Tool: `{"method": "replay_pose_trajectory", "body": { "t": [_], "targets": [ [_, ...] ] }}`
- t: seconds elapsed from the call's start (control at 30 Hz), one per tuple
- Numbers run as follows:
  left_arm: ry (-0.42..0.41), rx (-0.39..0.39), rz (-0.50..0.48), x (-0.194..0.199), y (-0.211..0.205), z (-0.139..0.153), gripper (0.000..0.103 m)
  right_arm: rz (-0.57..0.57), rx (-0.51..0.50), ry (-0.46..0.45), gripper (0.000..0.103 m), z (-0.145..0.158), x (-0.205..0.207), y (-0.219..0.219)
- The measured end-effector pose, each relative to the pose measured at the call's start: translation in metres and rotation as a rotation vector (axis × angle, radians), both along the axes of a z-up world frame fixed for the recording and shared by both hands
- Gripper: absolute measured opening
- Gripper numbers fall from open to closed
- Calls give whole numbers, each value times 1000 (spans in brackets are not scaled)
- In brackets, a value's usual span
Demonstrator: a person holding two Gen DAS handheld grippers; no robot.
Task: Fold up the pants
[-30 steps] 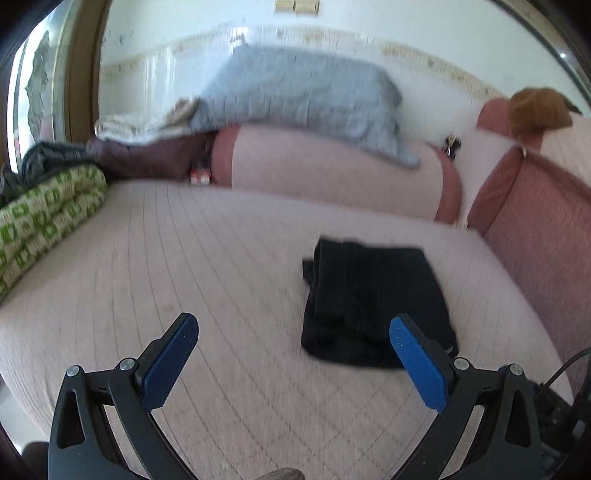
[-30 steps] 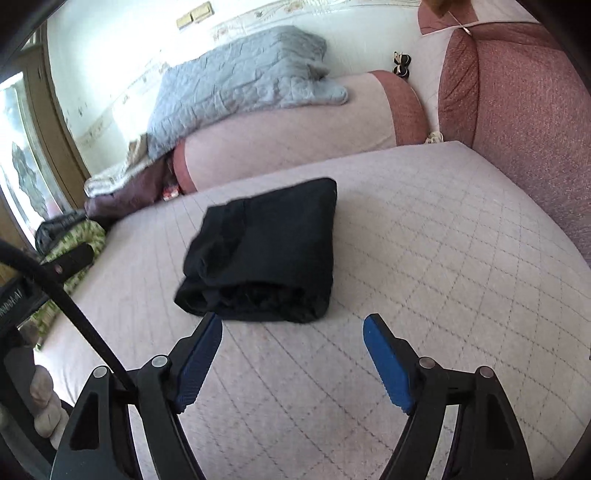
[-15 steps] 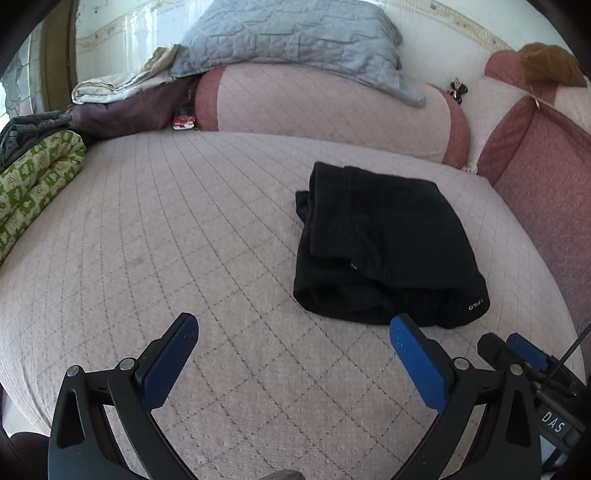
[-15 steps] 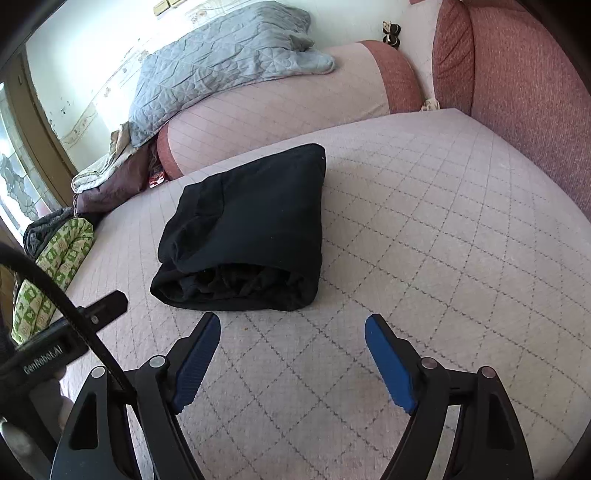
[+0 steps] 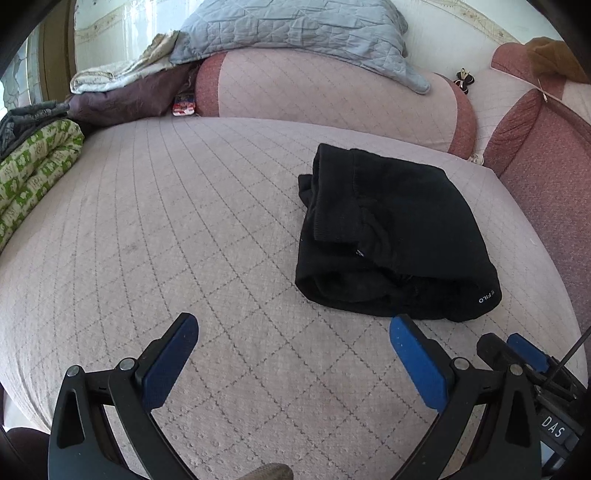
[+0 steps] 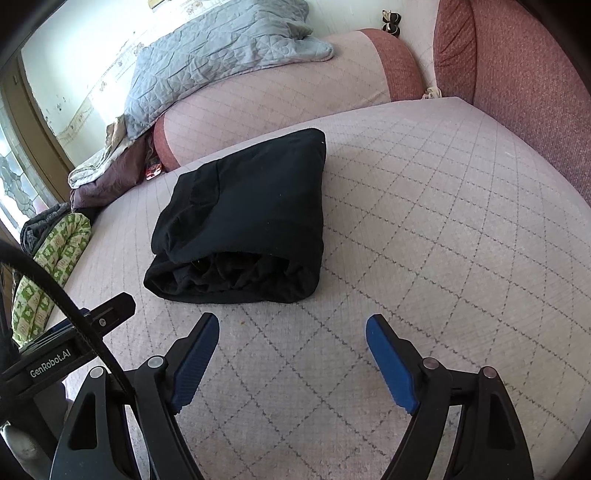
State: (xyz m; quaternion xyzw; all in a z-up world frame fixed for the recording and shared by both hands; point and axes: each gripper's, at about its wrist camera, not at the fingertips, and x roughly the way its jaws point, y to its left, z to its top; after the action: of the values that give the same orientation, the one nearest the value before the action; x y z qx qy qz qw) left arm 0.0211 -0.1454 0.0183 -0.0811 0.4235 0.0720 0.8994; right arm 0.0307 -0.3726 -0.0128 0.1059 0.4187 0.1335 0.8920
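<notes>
At the far left edge of the bed a green patterned quilt point(image 5: 35, 173) lies rolled along the side, with a dark bundle behind it. Next along, the pink quilted mattress point(image 5: 166, 221) stretches bare in front of the left gripper point(image 5: 293, 341), which hangs above it with its blue pads point(image 5: 170, 360) wide apart and nothing between them. Further right the black pants point(image 5: 395, 229) rest on the mattress as a compact, thick stack, layers showing at the near end and a small white label at the near right corner. They lie toward the right half of the bed, short of the pink bolster point(image 5: 332, 96) and the grey blanket point(image 5: 295, 29) draped over it. In the right wrist view the same pants point(image 6: 251, 214) sit ahead and left of the right gripper point(image 6: 293, 354), whose fingers are likewise spread and empty above the mattress point(image 6: 443, 240). At the far right stands the red cushion point(image 6: 517, 74)

Judging by the tidy bundle and both tools empty and apart from it, the folding looks finished or nearly so. If anything remains, it is a light touch: pressing the loose near edge flat or squaring the left flap, which calls for a gentle approach so the stack is not dragged open
</notes>
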Motion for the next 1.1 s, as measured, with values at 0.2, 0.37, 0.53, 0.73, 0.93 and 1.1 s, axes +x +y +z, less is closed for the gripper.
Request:
{"method": "replay_pose_trajectory", "body": {
  "t": [0.2,0.37,0.53,0.73,0.93,1.1],
  "targets": [
    [0,-1,-7,-1,-2,-1,103,4,-14,-3,87,-1,-1,3],
    [6,-5,-8,-1,-2,-2,103,10,-22,-5,87,-2,-1,5],
    [7,-6,-12,0,-3,-2,103,14,-26,-2,88,-3,-1,6],
    [16,-1,-24,1,-6,-5,103,22,-41,2,88,-5,-1,10],
    [15,4,-35,-1,-9,-5,103,29,-50,-4,88,-5,-5,13],
    [22,-2,-41,0,-10,-7,103,28,-55,4,89,-7,-3,14]
  ]
}}
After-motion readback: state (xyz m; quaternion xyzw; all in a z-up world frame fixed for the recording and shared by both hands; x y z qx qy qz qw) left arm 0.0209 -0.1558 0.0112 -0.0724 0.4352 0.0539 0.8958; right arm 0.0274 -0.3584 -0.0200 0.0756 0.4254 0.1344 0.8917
